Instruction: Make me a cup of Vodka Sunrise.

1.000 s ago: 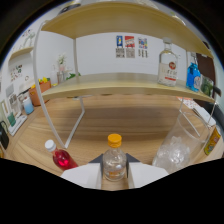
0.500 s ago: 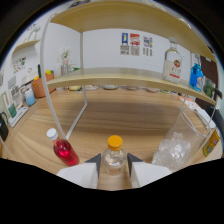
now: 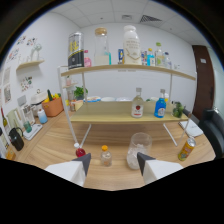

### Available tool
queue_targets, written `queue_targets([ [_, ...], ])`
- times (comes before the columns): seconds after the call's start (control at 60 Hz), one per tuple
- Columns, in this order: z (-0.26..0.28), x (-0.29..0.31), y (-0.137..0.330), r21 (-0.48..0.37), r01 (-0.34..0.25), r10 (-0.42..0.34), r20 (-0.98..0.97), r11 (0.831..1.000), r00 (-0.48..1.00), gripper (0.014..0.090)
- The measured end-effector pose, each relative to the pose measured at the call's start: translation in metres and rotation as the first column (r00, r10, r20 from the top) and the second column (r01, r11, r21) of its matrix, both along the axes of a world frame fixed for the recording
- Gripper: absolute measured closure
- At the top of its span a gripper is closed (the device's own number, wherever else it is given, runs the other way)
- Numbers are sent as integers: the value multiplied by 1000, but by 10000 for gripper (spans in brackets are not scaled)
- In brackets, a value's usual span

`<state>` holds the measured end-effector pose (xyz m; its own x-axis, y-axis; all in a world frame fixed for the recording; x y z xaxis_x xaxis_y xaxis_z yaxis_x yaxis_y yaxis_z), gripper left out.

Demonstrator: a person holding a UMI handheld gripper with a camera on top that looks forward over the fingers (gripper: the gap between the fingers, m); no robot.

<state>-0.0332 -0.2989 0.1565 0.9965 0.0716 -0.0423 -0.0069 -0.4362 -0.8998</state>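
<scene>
The tool (image 3: 114, 163) hangs wide open and empty above the small orange-capped clear bottle (image 3: 105, 156) on the wooden worktop (image 3: 60, 142), beside the clear glass cup (image 3: 138, 148); judging by this, the next ingredient needs gripping.

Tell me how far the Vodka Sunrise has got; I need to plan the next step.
Nothing looks mixed: the clear glass holds ice only. In hand: nothing; the gripper is open, with the orange-capped bottle just ahead of it. Left: pouring from that bottle and the red-liquid bottle.
</scene>
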Motion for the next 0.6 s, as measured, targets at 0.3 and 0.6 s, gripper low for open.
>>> queue_targets([
  [0.3, 48, 96, -21, 13, 125, -125, -8, 992, 992, 189],
  [0.6, 185, 146, 79, 217, 98, -97, -14, 971, 995, 192],
])
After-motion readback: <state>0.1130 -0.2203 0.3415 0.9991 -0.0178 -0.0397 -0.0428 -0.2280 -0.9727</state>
